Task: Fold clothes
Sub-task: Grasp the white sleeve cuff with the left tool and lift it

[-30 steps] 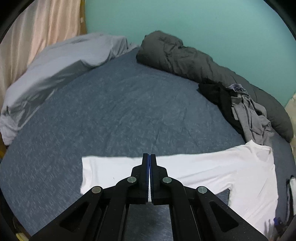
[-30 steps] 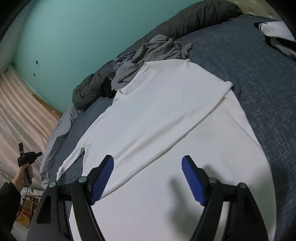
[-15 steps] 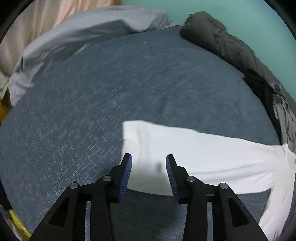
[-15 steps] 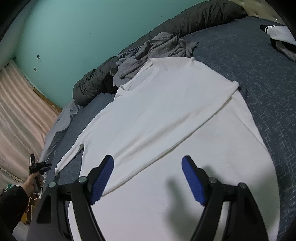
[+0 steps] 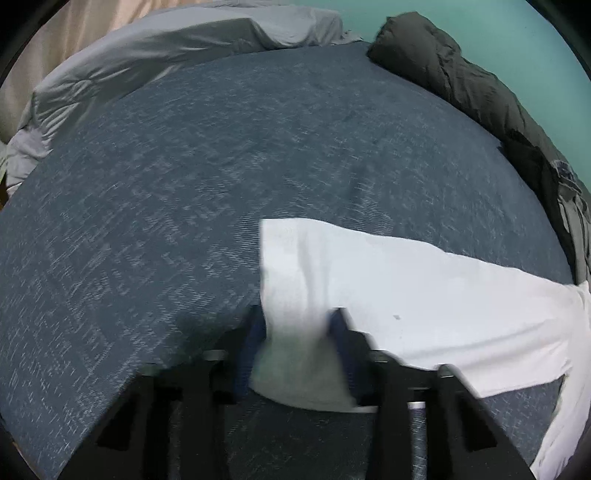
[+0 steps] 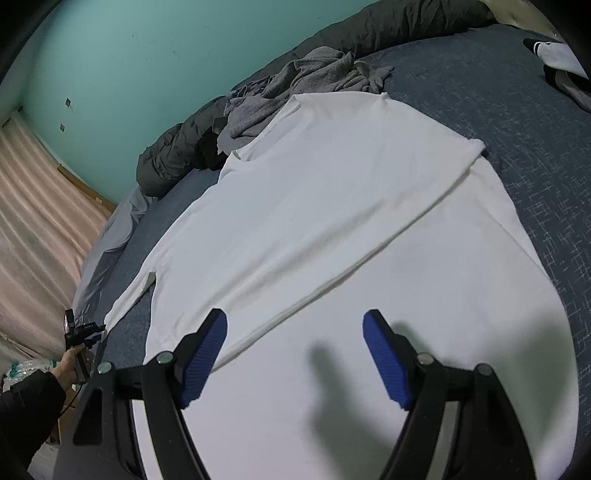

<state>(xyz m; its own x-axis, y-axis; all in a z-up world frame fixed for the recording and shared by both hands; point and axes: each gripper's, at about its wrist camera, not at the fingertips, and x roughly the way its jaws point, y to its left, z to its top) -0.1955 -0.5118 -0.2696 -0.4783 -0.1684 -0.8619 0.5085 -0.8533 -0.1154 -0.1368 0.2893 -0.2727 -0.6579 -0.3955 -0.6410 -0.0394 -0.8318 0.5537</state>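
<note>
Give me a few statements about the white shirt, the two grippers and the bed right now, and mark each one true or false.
1. The right gripper is open above the white shirt. True.
2. The left gripper is clamped shut on nothing. False: its fingers stand apart with the end of the shirt's sleeve between them.
3. The shirt lies on a dark blue bedsheet. True.
4. The grey clothes pile sits on top of the shirt's hem. False: it lies beyond the collar end, by the dark duvet.
5. The wall is teal. True.
</note>
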